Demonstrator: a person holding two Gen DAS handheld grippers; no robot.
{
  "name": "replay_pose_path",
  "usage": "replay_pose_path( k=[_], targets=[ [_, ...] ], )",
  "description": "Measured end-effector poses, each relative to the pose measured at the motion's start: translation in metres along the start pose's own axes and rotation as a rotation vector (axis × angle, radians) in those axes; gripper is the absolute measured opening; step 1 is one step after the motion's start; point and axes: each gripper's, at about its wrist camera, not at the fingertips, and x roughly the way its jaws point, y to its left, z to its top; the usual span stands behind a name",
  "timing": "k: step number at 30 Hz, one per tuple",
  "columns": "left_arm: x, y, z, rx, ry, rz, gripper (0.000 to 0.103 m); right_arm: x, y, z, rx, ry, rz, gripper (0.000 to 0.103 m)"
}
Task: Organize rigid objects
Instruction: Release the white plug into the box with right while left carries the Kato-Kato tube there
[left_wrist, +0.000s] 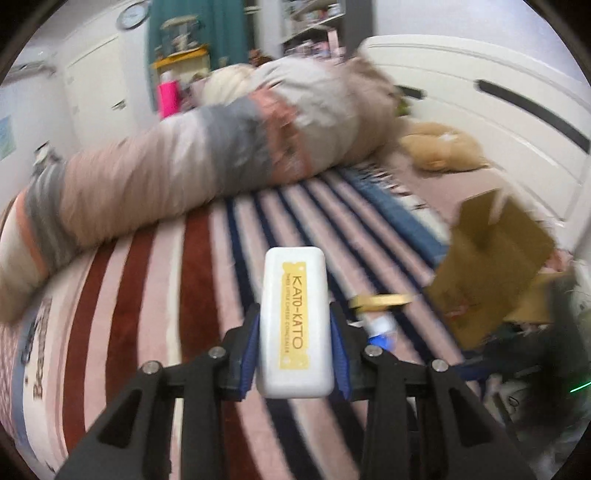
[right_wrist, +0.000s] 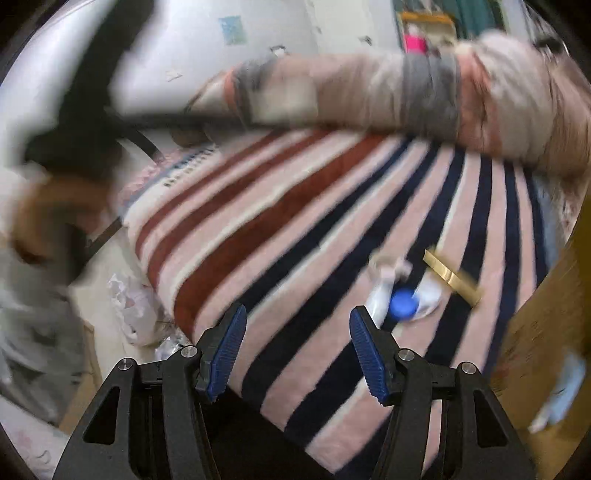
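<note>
My left gripper (left_wrist: 294, 323) is shut on a white Kato-Kato case (left_wrist: 294, 321) with a yellow label, held above the striped blanket (left_wrist: 155, 295). My right gripper (right_wrist: 297, 341) is open and empty above the blanket's (right_wrist: 295, 229) near edge. Ahead of it to the right lie a blue-capped clear bottle (right_wrist: 402, 301) and a gold bar-shaped object (right_wrist: 452, 275). Both show in the left wrist view, the bottle (left_wrist: 382, 328) and the gold bar (left_wrist: 380, 300) just right of the case. A brown cardboard box (left_wrist: 491, 273) stands at the right; its side (right_wrist: 546, 332) fills the right wrist view's right edge.
A rolled striped quilt (left_wrist: 207, 162) lies across the far side of the bed, also seen in the right wrist view (right_wrist: 424, 92). A tan plush toy (left_wrist: 439, 147) lies by the white headboard (left_wrist: 498, 92). Crumpled plastic bags (right_wrist: 129, 302) lie on the floor left of the bed.
</note>
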Motion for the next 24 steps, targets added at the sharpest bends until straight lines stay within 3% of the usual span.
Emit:
replay_pose_path(
  k=[3, 5, 7, 9, 13, 15, 20, 22, 24],
  targets=[
    [-0.016, -0.038, 0.029, 0.056, -0.019, -0.115, 0.032, 0.028, -0.016, -0.014, 0.027, 0.009, -0.039, 0.054],
    [-0.018, -0.065, 0.045, 0.094, -0.019, -0.179, 0.032, 0.042, -0.028, -0.021, 0.034, -0.003, -0.119, 0.054],
    [-0.017, -0.092, 0.06, 0.137, -0.009, -0.241, 0.032, 0.049, -0.04, -0.023, 0.064, -0.012, -0.102, 0.053],
    [-0.01, -0.119, 0.073, 0.177, 0.015, -0.302, 0.032, 0.057, -0.049, -0.023, 0.094, -0.006, -0.07, 0.043],
    [0.018, -0.165, 0.09, 0.219, 0.096, -0.405, 0.032, 0.068, -0.06, -0.018, 0.125, -0.002, -0.059, 0.035],
    [0.037, -0.185, 0.089, 0.249, 0.147, -0.416, 0.032, 0.071, -0.058, -0.016, 0.127, -0.011, -0.063, 0.035],
    [0.084, -0.209, 0.083, 0.276, 0.272, -0.354, 0.032, 0.084, -0.053, -0.005, 0.108, -0.016, -0.11, 0.036],
    [0.093, -0.208, 0.083, 0.275, 0.273, -0.333, 0.039, 0.089, -0.048, -0.003, 0.09, -0.01, -0.123, 0.037],
    [0.094, -0.205, 0.084, 0.262, 0.259, -0.341, 0.06, 0.091, -0.045, -0.002, 0.076, -0.005, -0.133, 0.037]
  ],
)
